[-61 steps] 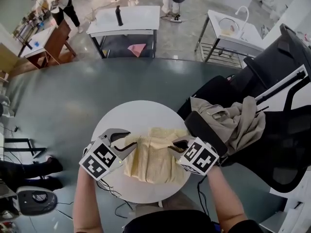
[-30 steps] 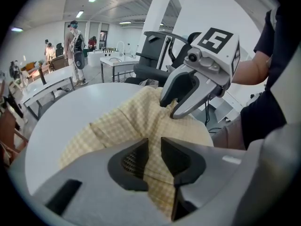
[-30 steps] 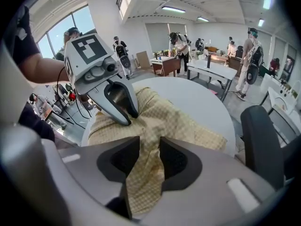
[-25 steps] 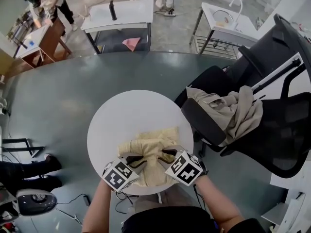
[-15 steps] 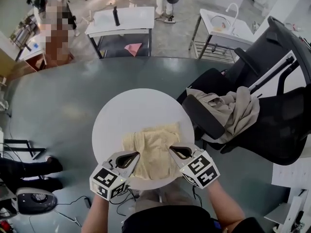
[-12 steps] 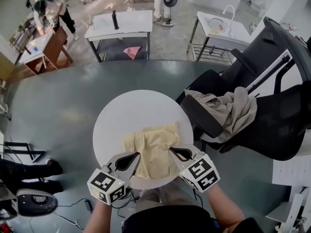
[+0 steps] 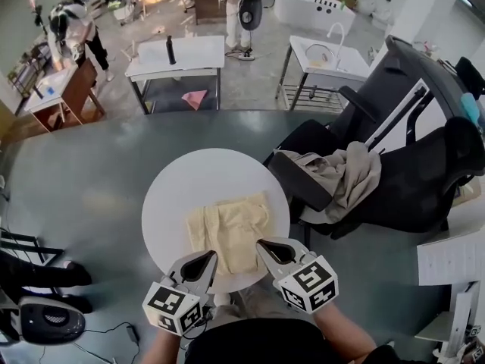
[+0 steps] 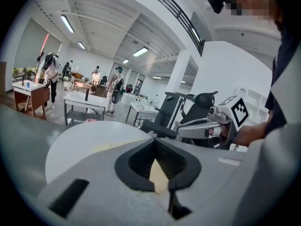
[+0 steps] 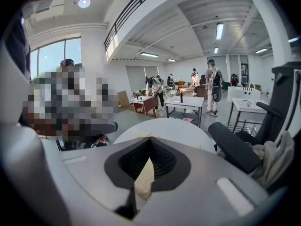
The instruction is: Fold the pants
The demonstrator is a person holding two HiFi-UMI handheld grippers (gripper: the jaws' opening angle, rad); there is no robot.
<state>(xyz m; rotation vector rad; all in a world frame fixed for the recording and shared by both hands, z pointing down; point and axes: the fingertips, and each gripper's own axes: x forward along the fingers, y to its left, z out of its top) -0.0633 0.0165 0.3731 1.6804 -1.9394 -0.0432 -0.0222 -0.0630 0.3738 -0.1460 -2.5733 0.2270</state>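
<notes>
The pale yellow pants lie folded in a flat rectangle on the round white table, toward its near side. Both grippers hang above the table's near edge, clear of the cloth. The left gripper is shut and holds nothing. To its right the right gripper is shut and empty too. In the left gripper view the jaws meet at the tips, and the pants show below through the gap behind them. The right gripper view has the same picture, with its tips together over the pants.
A black office chair stands close to the table's right, with a beige garment heaped on its seat. Work tables and several people stand at the far side of the room. A round device sits on the floor at the lower left.
Both grippers were down on the near edge of the pants with their jaws apart. They have shut, let the cloth lie, and risen back toward the person. The pants lie flatter.
</notes>
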